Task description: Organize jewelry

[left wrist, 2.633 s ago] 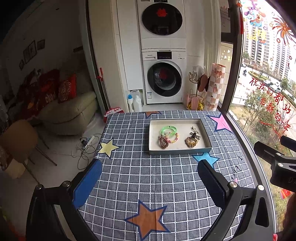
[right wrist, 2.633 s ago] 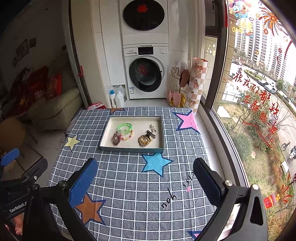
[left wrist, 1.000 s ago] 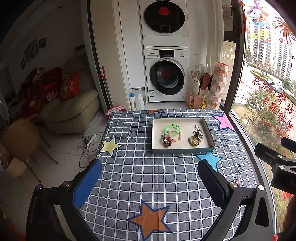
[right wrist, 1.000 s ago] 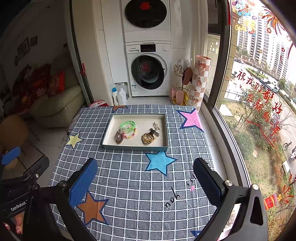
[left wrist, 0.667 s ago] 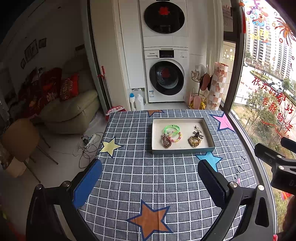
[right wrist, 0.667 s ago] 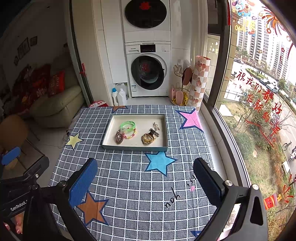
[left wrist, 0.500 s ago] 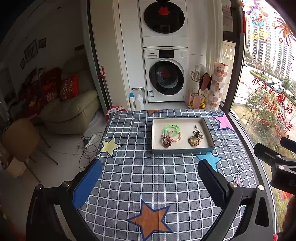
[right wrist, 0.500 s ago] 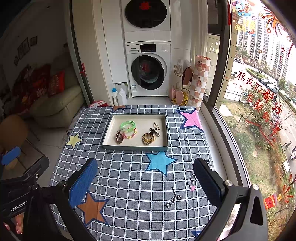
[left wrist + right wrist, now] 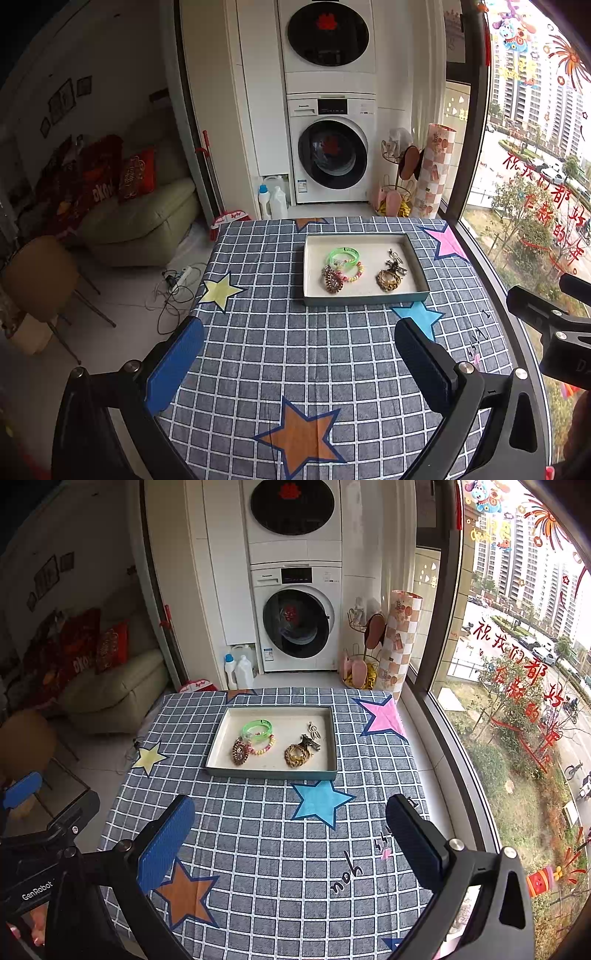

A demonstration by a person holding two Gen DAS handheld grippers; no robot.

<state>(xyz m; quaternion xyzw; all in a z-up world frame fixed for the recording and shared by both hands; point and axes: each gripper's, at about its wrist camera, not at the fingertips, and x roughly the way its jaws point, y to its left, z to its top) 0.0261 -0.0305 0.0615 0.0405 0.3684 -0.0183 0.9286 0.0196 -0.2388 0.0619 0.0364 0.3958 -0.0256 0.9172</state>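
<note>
Checked grey cloth with coloured stars covers the table (image 9: 295, 350) beneath us. We find the left gripper (image 9: 295, 360) and right gripper (image 9: 290, 834) both spread wide, ribbed blue pads (image 9: 173, 363) holding nothing, above bare cloth. Well ahead sits a shallow rectangular tray (image 9: 271, 773). Inside lie a green bangle (image 9: 257, 728), a beaded bracelet (image 9: 263, 746) and two gold chain coils (image 9: 295, 755), clear of the walls. Beyond stand stacked washing machines (image 9: 328, 147) and a window (image 9: 517, 627).

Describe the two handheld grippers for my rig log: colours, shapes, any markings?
Both the left gripper and right gripper have black angular frames with silver screws and flat fingers faced with blue ribbed pads. White "GenRobot" lettering marks the left gripper's body.
</note>
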